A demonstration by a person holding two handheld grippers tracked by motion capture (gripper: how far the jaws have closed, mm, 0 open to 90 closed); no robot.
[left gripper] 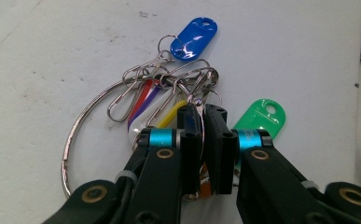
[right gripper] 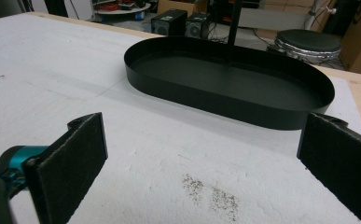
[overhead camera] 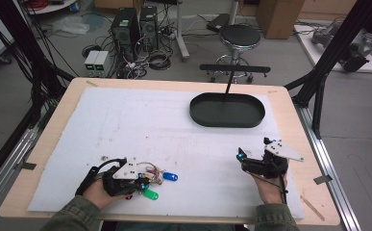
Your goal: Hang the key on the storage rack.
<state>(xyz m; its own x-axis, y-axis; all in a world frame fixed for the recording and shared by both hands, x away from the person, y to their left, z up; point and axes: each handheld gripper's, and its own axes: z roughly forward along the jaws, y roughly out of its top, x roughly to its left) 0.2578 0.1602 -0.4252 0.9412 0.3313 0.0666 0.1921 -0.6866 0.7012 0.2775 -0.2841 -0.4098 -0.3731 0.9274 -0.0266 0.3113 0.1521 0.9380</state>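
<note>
While left gripper (left gripper: 201,135) clamps key bunch (left gripper: 169,88) near table edge, right gripper (right gripper: 201,154) gapes before tray (right gripper: 225,100).

- Left black two-jaw gripper (left gripper: 201,135): teal collars, brass-coloured screws, flat black pads
- Right black gripper (right gripper: 206,154): wide dark pads, teal collar
- Grey three-cornered plate (overhead camera: 283,150) atop each, black cables trailing
- Olive-green sleeves (overhead camera: 75,216)

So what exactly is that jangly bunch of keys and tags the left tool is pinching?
The key bunch lies flat on the white mat, near the table's front-left edge. A large thin metal ring carries several wire clips and plastic tags: blue at the far end, green to the side, plus red, purple, white and yellow ones. The left gripper is shut on a small clip ring in the middle.
</note>
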